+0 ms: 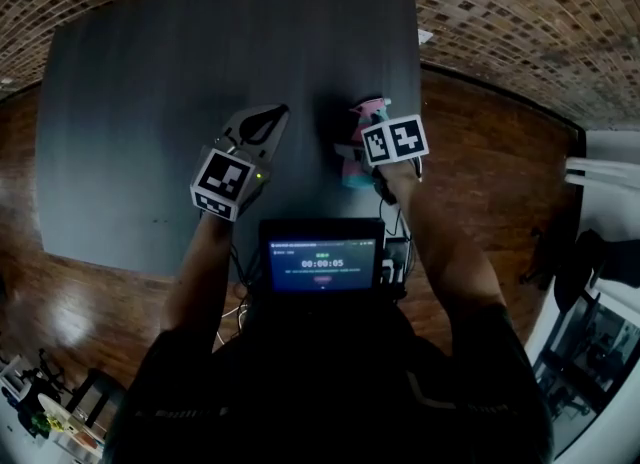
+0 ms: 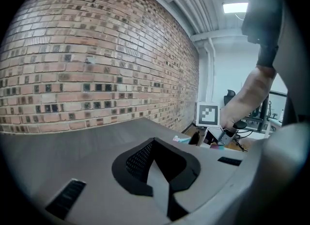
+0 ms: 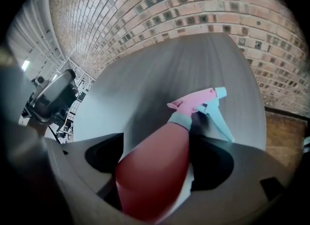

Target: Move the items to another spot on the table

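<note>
A spray bottle (image 3: 160, 146) with a red body, pink head and light-blue trigger lies on the dark grey table (image 1: 150, 102) near its right edge, nozzle pointing away from me. My right gripper (image 3: 154, 185) straddles the bottle's body with its jaws wide; a dark gap shows on the left side, so I see no squeeze. In the head view the bottle (image 1: 368, 110) pokes out beyond the right gripper (image 1: 362, 142), whose marker cube hides most of it. My left gripper (image 1: 272, 114) hovers just left of it, shut with nothing in it, its tips (image 2: 154, 140) meeting.
A small screen (image 1: 322, 262) showing a timer sits at my chest, below the table's near edge. Wooden floor surrounds the table and a brick wall (image 2: 97, 64) stands behind it. The table's right edge (image 1: 418, 62) runs close to the bottle. Office chairs stand at the far right.
</note>
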{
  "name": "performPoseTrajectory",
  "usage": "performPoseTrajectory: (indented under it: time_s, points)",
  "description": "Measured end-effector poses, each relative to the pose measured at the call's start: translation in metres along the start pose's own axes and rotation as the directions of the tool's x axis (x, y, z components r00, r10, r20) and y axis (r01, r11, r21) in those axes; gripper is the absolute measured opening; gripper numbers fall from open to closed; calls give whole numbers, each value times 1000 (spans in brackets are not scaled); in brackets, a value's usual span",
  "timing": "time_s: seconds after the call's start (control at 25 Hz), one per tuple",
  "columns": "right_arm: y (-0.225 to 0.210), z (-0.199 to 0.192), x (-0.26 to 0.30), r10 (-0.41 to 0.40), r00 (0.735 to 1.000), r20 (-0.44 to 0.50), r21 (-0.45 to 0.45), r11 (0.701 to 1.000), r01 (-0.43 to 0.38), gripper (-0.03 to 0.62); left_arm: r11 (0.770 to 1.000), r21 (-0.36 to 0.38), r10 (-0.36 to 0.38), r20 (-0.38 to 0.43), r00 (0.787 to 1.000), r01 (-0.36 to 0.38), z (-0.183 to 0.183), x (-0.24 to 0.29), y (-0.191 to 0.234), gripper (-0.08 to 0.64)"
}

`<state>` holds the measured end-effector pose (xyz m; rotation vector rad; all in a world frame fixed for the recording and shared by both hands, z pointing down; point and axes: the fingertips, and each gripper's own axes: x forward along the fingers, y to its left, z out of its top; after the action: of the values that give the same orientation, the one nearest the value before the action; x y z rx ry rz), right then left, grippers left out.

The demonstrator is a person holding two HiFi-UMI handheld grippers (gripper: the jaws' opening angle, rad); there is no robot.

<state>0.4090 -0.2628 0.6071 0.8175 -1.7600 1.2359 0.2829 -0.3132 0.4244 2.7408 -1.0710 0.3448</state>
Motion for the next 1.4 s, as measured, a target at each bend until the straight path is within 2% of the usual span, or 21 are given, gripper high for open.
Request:
performPoseTrajectory:
  time_s: [0.4, 0.56, 0.72, 0.92, 1.04, 1.16, 1.28, 1.4]
  points:
    - [2, 0, -1, 1, 1000, 15, -54, 999, 0, 402, 1000, 7, 23, 15, 1000, -23, 9, -11, -3, -3]
    - [5, 6, -6, 3, 998, 66, -79, 997, 2, 397, 999, 15, 37, 24, 999, -38, 13, -16, 0, -3]
    - [17, 14, -27, 28, 987, 156, -91, 996, -14, 397, 998, 34, 52, 51, 997, -53, 24, -30, -9, -3]
    - [44, 33, -78, 66, 951, 302, -162, 987, -17, 397, 992, 88, 84, 86, 993, -92, 50, -53, -24, -3]
    - [61, 28, -108, 98, 927, 361, -217, 976, -19, 397, 985, 116, 114, 111, 987, -126, 65, -74, -45, -3]
    - [79, 22, -142, 144, 893, 427, -265, 964, -29, 397, 974, 150, 149, 146, 978, -171, 86, -99, -67, -3]
    - [95, 9, -173, 173, 859, 481, -302, 953, -23, 397, 960, 163, 198, 178, 964, -227, 101, -132, -89, -3]
    - [119, -23, -203, 217, 827, 519, -364, 931, -16, 397, 938, 198, 244, 203, 948, -283, 109, -175, -126, -3]
